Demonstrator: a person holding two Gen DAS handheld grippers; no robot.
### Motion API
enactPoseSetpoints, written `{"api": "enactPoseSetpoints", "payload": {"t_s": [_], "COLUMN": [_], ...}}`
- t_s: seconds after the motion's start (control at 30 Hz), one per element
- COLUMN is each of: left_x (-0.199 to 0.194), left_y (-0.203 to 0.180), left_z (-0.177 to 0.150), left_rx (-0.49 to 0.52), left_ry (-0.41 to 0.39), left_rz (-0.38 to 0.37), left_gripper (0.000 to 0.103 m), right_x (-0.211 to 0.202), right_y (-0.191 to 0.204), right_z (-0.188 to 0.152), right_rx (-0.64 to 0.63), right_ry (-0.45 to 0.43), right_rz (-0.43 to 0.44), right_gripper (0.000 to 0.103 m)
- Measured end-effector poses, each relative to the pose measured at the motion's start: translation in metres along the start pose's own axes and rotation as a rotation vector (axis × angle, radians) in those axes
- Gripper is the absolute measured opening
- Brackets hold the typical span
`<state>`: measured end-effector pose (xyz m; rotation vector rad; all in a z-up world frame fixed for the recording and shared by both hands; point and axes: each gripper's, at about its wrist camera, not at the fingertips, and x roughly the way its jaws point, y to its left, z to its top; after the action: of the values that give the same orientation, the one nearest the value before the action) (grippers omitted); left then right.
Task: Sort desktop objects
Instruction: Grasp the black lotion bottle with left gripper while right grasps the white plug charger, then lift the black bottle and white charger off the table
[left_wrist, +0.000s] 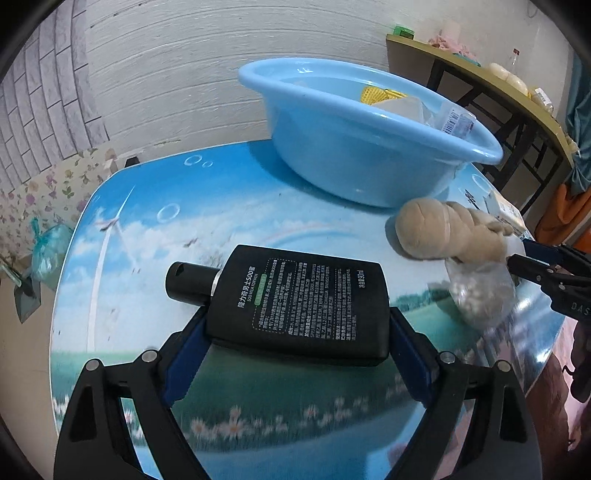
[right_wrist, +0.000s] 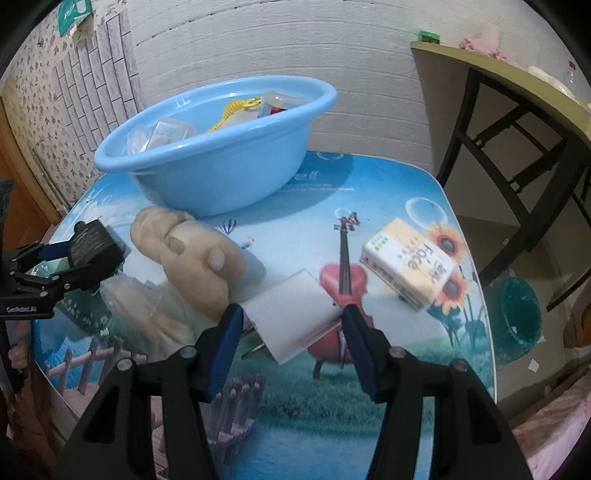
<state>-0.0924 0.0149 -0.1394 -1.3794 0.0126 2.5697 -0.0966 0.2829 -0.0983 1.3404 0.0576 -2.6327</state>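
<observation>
My left gripper (left_wrist: 297, 328) is shut on a flat black lotion bottle (left_wrist: 299, 301) and holds it above the printed table (left_wrist: 147, 229); the bottle also shows in the right wrist view (right_wrist: 94, 245). My right gripper (right_wrist: 291, 321) is shut on a white plug adapter (right_wrist: 291, 314) with metal prongs, just above the table. A blue basin (left_wrist: 354, 147) stands at the back with several items inside. A beige plush toy (right_wrist: 192, 254) lies in front of the basin beside a clear plastic bag (left_wrist: 480, 291).
A yellow tissue pack (right_wrist: 410, 258) lies on the right of the table (right_wrist: 388, 184). A wooden desk with black legs (right_wrist: 517, 122) stands to the right. A teal bin (right_wrist: 517, 317) sits on the floor beside the table.
</observation>
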Motion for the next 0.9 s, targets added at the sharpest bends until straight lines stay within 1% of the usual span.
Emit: {"api": "enactPoseSetpoints", "payload": {"t_s": [0.27, 0.4, 0.57, 0.7, 0.83, 0.9], "left_x": [-0.017, -0.023, -0.028, -0.03, -0.029, -0.028], "left_y": [0.009, 0.012, 0.013, 0.013, 0.015, 0.015], "left_z": [-0.021, -0.031, -0.036, -0.04, -0.042, -0.042], "left_rx": [-0.029, -0.038, -0.042, -0.043, -0.051, -0.05], "left_ry": [-0.007, -0.007, -0.008, -0.001, -0.004, -0.016], "left_rz": [0.01, 0.018, 0.025, 0.032, 0.027, 0.028], "left_gripper": [0.091, 0.091, 0.091, 0.091, 0.091, 0.091], "right_x": [-0.01, -0.013, -0.018, -0.02, -0.019, -0.017], "right_y": [-0.002, -0.004, -0.004, -0.001, 0.006, 0.01], "right_z": [-0.011, -0.014, -0.02, -0.023, -0.026, -0.029], "right_rx": [0.019, 0.028, 0.036, 0.042, 0.007, -0.009], "right_ry": [0.004, 0.007, 0.018, 0.035, 0.051, 0.058], "right_rz": [-0.043, -0.05, -0.048, -0.026, -0.02, -0.011], "right_gripper": [0.055, 0.055, 0.055, 0.056, 0.062, 0.063]}}
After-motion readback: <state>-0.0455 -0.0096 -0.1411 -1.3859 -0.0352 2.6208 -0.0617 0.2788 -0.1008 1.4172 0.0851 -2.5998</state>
